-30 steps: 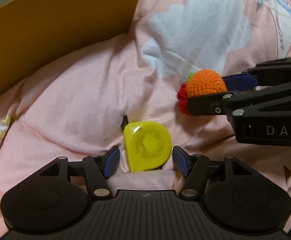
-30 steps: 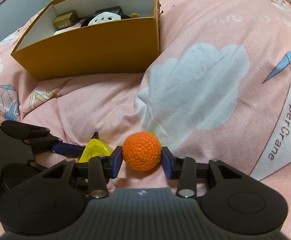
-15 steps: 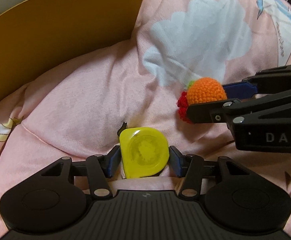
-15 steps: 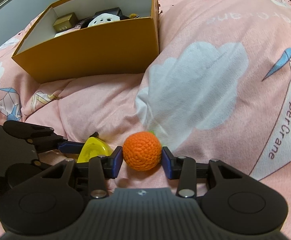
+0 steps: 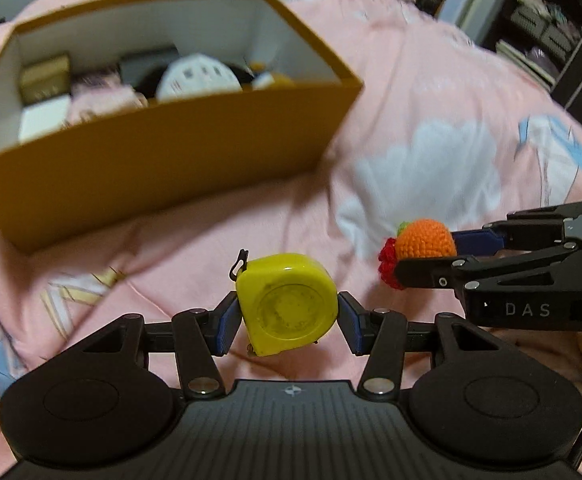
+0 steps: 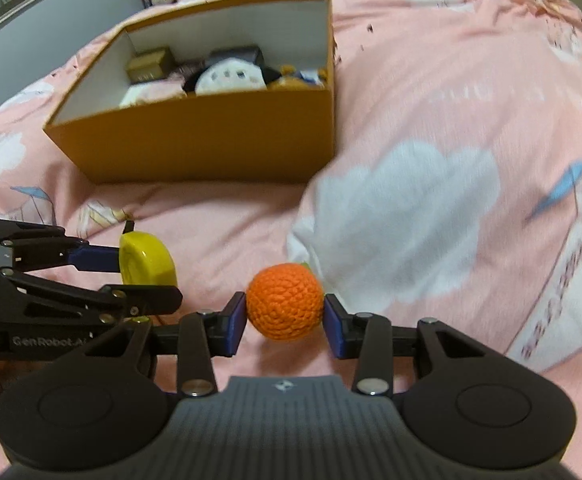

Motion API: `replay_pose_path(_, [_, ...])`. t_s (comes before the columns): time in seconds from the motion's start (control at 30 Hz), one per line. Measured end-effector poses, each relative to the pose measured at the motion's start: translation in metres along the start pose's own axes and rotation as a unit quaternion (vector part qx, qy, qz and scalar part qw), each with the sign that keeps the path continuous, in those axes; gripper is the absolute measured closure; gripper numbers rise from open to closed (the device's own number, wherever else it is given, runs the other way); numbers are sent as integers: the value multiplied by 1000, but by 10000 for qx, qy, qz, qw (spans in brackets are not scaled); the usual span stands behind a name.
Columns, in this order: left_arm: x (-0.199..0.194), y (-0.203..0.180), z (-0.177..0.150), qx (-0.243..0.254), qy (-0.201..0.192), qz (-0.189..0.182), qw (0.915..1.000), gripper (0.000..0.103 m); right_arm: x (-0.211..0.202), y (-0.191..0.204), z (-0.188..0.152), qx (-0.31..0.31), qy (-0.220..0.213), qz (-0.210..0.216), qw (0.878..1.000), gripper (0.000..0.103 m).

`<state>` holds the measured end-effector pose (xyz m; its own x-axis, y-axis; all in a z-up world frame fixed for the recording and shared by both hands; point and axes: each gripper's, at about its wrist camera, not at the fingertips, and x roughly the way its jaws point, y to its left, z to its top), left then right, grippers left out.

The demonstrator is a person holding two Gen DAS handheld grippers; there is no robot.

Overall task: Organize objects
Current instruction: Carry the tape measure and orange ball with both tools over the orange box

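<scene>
- Yellow tape measure (image 5: pixel 287 304) sitting clamped between the blue pads of the left hand-held gripper (image 5: pixel 288 322), clear of the pink bedspread (image 5: pixel 431 92), black hook tab poking out at its upper left.
- Jaws of that left hand-held gripper having just been closing, now pressing on both sides of the yellow case.
- Orange crocheted ball (image 6: pixel 285 306) being squeezed between the pads of the right hand-held gripper (image 6: pixel 285 320), green tuft showing at its top; red knitted frill peeking from behind it in the left wrist view.
- Both loaded tools hanging side by side, close together but not touching, the ball to the right of the tape measure.
- Open mustard-coloured cardboard box (image 6: pixel 211 136) resting on the bed beyond both items, white inside walls, already holding a pale round toy, a small gold box and other soft things too blurred for telling apart.
- Judging the step in hand: picking up finished, carrying toward the box beginning.
- Next move likely calling for raising each item above the near wall of the box, reaching over the rim, then opening the jaws above a free patch, one tool at a time for avoiding a clash over the narrow opening.
</scene>
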<state>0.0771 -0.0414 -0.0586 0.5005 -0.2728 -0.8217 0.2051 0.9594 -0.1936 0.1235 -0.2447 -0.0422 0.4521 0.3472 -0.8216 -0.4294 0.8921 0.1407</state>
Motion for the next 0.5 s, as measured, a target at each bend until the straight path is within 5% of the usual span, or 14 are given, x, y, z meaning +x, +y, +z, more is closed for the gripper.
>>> replay_pose_path(0.5, [-50,26,68,-516,-1167,-215,9916,44,-43,27,77,-1017,-1146,-8,9882,60])
